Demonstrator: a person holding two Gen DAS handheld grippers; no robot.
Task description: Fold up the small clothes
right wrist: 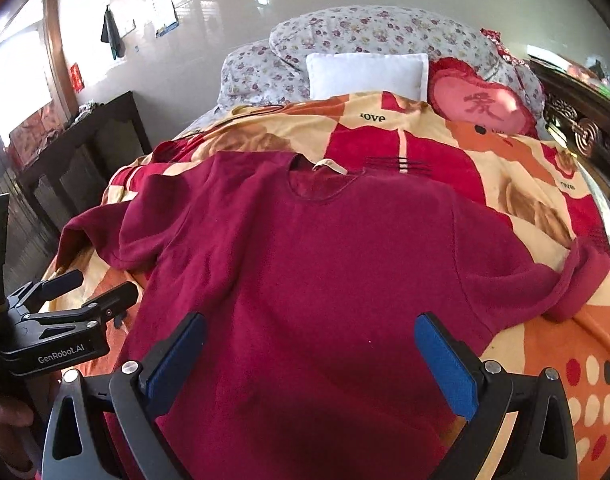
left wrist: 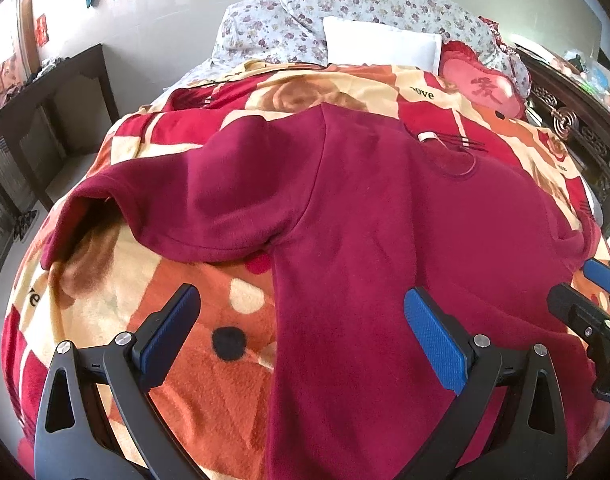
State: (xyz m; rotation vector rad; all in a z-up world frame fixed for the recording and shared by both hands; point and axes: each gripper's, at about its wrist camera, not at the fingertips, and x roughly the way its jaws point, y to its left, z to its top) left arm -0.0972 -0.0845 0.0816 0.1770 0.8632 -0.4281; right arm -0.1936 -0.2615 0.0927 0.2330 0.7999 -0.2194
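Garment: a dark red, short-sleeved fleecy knit top (right wrist: pixel 317 264) lay spread flat, front up, on a red, orange and cream patterned plush blanket (left wrist: pixel 117 304) covering the bed, its neckline towards the pillows.
Sleeves: both were spread outwards, the one on the left rumpled and partly lifted (its cuff gaped open).
Left gripper (left wrist: pixel 301 316): its blue-padded fingers (left wrist: pixel 433 340) stood wide apart over the top's left side edge near the hem, holding nothing.
Right gripper (right wrist: pixel 309 352): its fingers were likewise spread wide above the lower middle of the top, gripping nothing.
Bedhead: a white rectangular pillow (right wrist: pixel 367 74) leaned against floral-print bedding (right wrist: pixel 369 28), beside a pink heart-shaped cushion (right wrist: pixel 479 110).
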